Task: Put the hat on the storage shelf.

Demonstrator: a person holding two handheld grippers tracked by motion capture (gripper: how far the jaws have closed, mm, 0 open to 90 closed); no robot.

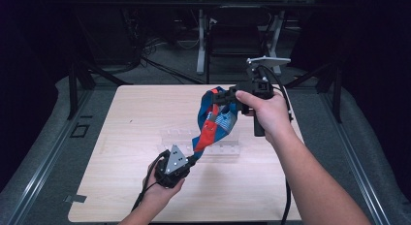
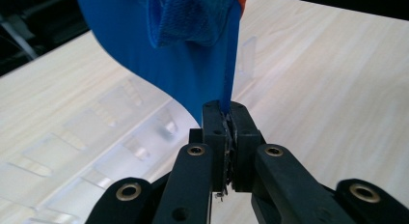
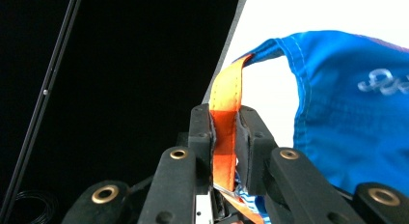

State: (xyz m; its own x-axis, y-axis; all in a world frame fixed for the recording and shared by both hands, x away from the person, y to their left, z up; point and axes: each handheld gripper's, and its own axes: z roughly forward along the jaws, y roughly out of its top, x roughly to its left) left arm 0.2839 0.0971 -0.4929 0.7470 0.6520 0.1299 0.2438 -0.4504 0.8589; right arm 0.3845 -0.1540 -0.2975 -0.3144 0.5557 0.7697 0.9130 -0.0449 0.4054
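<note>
A blue and orange cloth bag (image 1: 213, 120) hangs stretched between both grippers above the table. My left gripper (image 1: 194, 158), low near the table's front middle, is shut on the bag's lower edge; in the left gripper view its jaws pinch a thin blue edge of the bag (image 2: 193, 50) at the left gripper's tips (image 2: 225, 115). My right gripper (image 1: 215, 96), held higher to the right, is shut on the bag's orange strap (image 3: 226, 113); the right gripper's tips (image 3: 226, 119) clamp it, with the blue bag body (image 3: 357, 118) hanging to the right.
A clear plastic rack (image 1: 213, 142) lies on the light wooden table (image 1: 126, 137) under the bag, seen close as the clear rack (image 2: 96, 142). Dark floor, cables and table legs (image 1: 201, 40) lie beyond the far edge.
</note>
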